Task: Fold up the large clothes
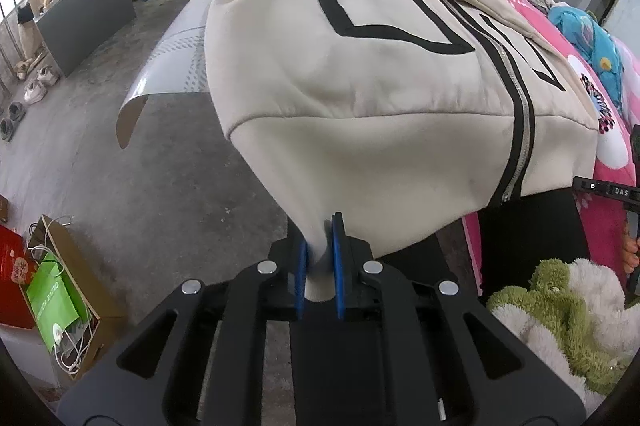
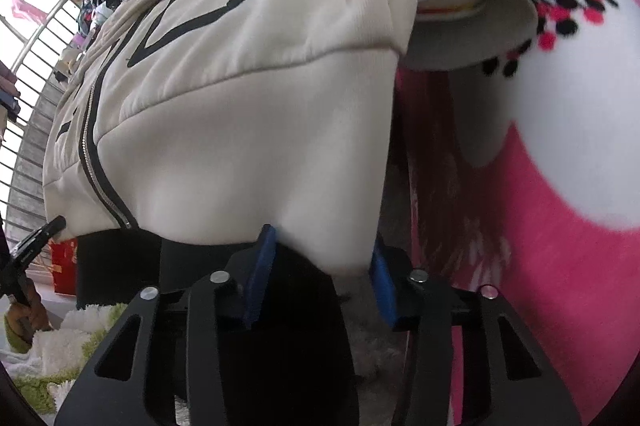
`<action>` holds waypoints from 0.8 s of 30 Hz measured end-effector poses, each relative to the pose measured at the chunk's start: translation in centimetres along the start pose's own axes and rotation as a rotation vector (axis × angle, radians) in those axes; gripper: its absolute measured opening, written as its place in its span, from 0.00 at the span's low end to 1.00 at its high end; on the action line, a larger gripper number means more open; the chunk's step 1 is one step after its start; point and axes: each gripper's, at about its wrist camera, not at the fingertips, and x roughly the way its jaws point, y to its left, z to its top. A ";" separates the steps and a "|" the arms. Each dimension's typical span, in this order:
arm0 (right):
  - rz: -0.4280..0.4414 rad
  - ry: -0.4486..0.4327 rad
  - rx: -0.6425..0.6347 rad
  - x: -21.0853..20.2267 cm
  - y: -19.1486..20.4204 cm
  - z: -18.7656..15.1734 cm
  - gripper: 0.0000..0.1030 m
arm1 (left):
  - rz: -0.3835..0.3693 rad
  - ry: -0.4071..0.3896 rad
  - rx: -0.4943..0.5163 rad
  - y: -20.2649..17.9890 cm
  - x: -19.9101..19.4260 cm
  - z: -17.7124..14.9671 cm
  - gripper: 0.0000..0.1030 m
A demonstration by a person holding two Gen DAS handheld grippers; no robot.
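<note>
A cream zip-up hooded jacket (image 1: 380,66) with black line print and a black-edged zipper (image 1: 516,130) lies on a bed, its hem hanging over the near edge. My left gripper (image 1: 322,238) is shut on the hem's left corner, with cloth bunched between the blue pads. In the right wrist view the same jacket (image 2: 240,106) fills the frame. My right gripper (image 2: 324,250) sits at the hem's right corner. Its blue pads (image 2: 260,266) stand apart with the corner of cloth hanging loosely between them, not pinched.
A pink and white patterned blanket (image 2: 540,266) covers the bed to the right. A grey sheet (image 1: 172,66) curls off the bed's left edge over a concrete floor (image 1: 140,146). A box with a green bag (image 1: 56,298) stands lower left, a green and white plush (image 1: 568,314) lower right.
</note>
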 end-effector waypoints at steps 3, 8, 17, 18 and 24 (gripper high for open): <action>0.013 0.003 0.005 0.0 0.1 -0.1 0.22 | -0.017 -0.017 0.030 -0.4 -0.4 -0.1 0.09; 0.029 -0.019 0.015 -1.2 0.2 -0.3 0.08 | -0.055 -0.076 0.067 -0.9 -2.2 -0.1 0.06; 0.122 -0.147 0.004 -6.8 1.8 0.0 0.06 | -0.240 -0.195 -0.039 -1.0 -6.5 2.3 0.05; 0.134 -0.166 0.000 -7.6 2.1 0.2 0.06 | -0.255 -0.208 -0.045 -1.2 -6.9 2.7 0.05; 0.219 -0.283 -0.006 -11.2 3.1 2.5 0.06 | -0.355 -0.304 -0.098 -0.9 -9.0 5.7 0.04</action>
